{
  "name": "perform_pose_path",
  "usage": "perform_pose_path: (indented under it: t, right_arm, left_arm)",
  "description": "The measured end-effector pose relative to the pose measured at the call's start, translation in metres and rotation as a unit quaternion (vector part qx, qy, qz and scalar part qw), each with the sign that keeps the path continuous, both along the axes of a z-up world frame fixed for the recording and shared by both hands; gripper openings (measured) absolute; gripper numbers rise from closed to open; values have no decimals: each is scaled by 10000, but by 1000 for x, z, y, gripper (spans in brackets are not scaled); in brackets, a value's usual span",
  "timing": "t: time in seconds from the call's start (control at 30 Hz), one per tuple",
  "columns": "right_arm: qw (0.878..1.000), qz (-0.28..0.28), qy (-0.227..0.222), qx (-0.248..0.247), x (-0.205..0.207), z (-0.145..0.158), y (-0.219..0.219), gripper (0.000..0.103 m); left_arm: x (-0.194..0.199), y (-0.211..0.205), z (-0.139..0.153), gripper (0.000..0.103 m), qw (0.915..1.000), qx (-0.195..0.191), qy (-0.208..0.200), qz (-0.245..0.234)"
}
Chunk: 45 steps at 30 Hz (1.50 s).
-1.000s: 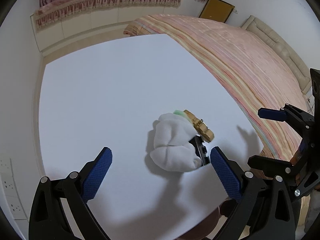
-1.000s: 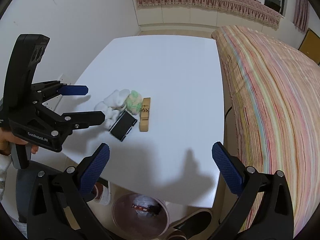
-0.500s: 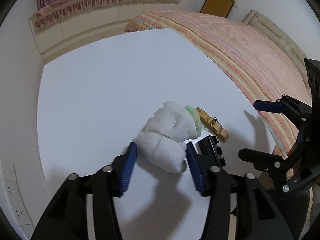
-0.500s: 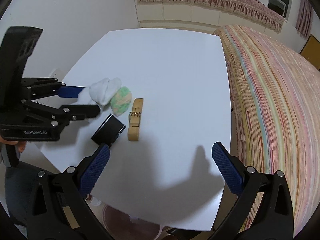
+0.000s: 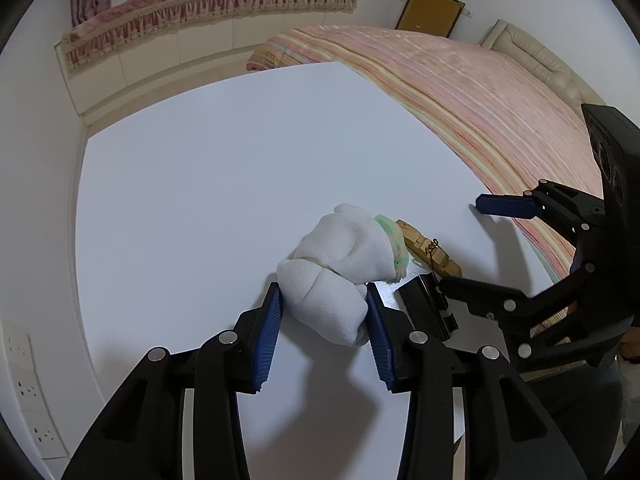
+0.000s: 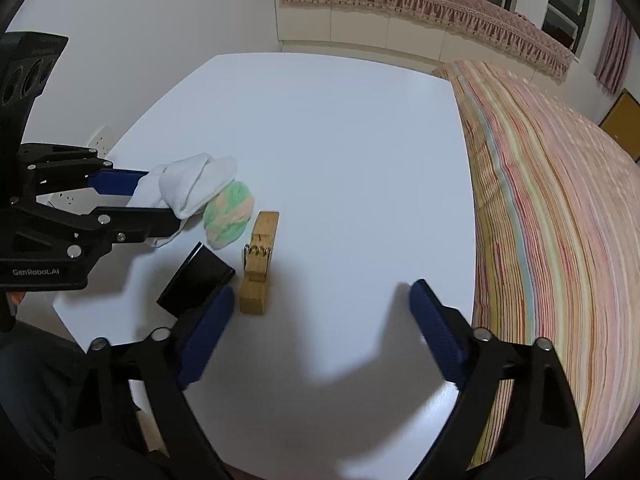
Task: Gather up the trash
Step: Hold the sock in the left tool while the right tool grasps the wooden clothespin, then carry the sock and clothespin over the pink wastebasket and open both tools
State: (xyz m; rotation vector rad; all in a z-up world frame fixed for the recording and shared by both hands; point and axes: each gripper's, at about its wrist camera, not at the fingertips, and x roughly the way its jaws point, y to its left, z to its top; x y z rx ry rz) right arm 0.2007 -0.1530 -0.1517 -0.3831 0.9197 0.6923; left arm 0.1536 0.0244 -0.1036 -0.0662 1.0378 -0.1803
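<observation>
A crumpled white cloth [image 5: 340, 272] lies on the white table [image 5: 200, 200]. My left gripper [image 5: 322, 308] is shut on its near end; it also shows in the right wrist view [image 6: 152, 196] with the cloth [image 6: 196, 184] between its fingers. A green and peach ball [image 6: 228, 214], a wooden clothespin [image 6: 258, 260] and a small black box [image 6: 196, 278] lie beside the cloth. My right gripper [image 6: 320, 308] is open and empty, low over the table just right of the clothespin.
A bed with a striped pink cover [image 6: 552, 200] runs along the table's right side. A white wall with sockets [image 5: 36, 412] is at the left. A pink-fringed window bench [image 6: 420, 4] stands behind the table.
My left gripper has closed from wide open onto the white cloth. My right gripper has moved forward and down toward the clothespin and box; the bin below has left its view.
</observation>
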Motion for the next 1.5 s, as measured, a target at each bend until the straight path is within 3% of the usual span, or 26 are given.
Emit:
perform_pose_path:
  t: [0.33,0.5,0.77,0.97,1.27,1.5]
  right_arm:
    - [9996,266,-12,50,0,5,15,45]
    - [9994,324,83,74,1,7,17,12]
    - [9992,227,273,204,-4,10,11,11]
    - [9988,109,250,402,-20,29,-4,11]
    - [9971,61,210,733,-75,63,-38,11]
    - [9964,61,188,828,-130,74,-61,11]
  left_arm:
    - [-4,0,1,38,10000,-23,-9,-6]
    - [-6,3,1,36,10000,-56,-2,16]
    - [-17,5,8,33,9999,-100,-46,81]
    - [-35,0,25,33,9998,-119,-132,11]
    - [-84,-24,57,33,9986,-198,-346,-339]
    - [-123,-48,65,33,9973,-237,-384,-578]
